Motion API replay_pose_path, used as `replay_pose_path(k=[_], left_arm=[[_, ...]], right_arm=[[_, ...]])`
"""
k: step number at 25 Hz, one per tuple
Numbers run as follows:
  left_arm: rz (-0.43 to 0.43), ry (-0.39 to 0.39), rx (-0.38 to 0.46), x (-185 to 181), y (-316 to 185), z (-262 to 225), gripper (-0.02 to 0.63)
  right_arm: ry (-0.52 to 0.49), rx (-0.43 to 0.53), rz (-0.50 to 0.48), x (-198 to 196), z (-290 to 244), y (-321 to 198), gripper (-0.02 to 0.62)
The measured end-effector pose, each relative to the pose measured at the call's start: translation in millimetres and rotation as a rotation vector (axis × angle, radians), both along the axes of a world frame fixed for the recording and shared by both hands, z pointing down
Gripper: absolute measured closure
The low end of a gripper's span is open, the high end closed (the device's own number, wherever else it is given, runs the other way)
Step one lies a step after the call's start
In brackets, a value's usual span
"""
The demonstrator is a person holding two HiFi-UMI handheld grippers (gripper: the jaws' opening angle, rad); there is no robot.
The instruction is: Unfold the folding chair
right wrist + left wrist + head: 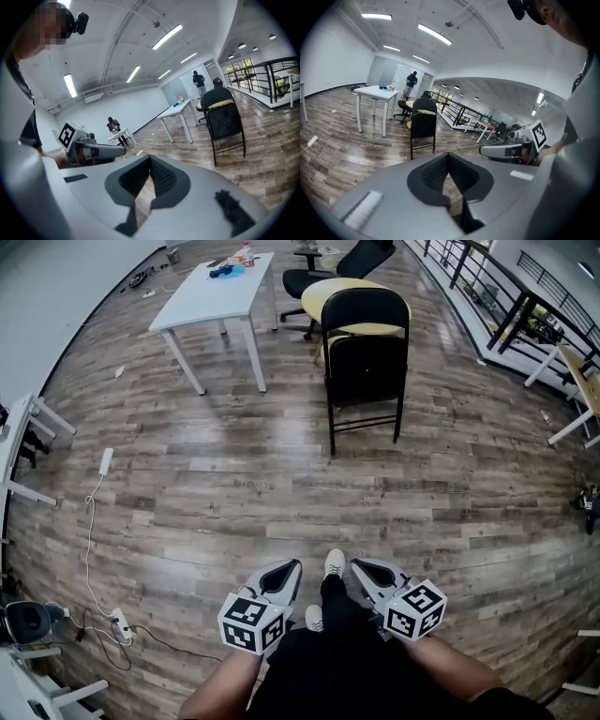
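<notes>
On the floor in the head view, the folding chair (pixel 366 362) stands upright and folded, well ahead of the left hand-held gripper (pixel 292 566) and the right hand-held gripper (pixel 358 564). The right one is slightly nearer.

Left gripper view: jaws pressed together, empty; chair ahead-left.

Right gripper view: jaws likewise together, empty; chair ahead-right.

Head camera peers steeply down past the left gripper (pixel 294 565) and right gripper (pixel 357 564) at six o'clock, folding chair (pixel 366 362) well off at twelve. Each gripper camera sits right behind its jaws, facing out over the floor (pixel 281 493). Both catch that chair, the white table (pixel 217 292) and the neighbouring gripper.
</notes>
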State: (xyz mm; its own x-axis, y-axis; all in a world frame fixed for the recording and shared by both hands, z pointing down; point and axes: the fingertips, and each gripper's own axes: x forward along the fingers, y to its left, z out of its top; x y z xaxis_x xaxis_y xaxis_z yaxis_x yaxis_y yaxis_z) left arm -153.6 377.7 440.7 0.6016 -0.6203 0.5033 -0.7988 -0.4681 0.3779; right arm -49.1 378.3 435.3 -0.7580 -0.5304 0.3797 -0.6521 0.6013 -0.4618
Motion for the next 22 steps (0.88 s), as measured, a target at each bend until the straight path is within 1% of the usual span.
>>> replay_pose_path(k=[4,10,14,18,22], left_arm=[[0.002,-0.006,-0.023,0,-25,7,0.598],[0.002,-0.014,-0.002,2,-71,-4,0.598],[-0.016,-0.014,0.001,1,-97,-11,0.598],[-0.030,0.022,-0.015,6,-117,-17,0.598],[-0.030,0.013,-0.005,14,-141,-23,0.598]], right_arm=[[-0.003,-0.039,0.038,10,11,-25,0.589],[-0.031,-0.057,0.093,22,11,-68,0.589],[-0.043,-0.050,0.103,28,6,-100,0.589],[-0.061,-0.024,0.112,31,-3,-132,0.589],[-0.075,0.009,0.107,35,-16,-162,0.589]])
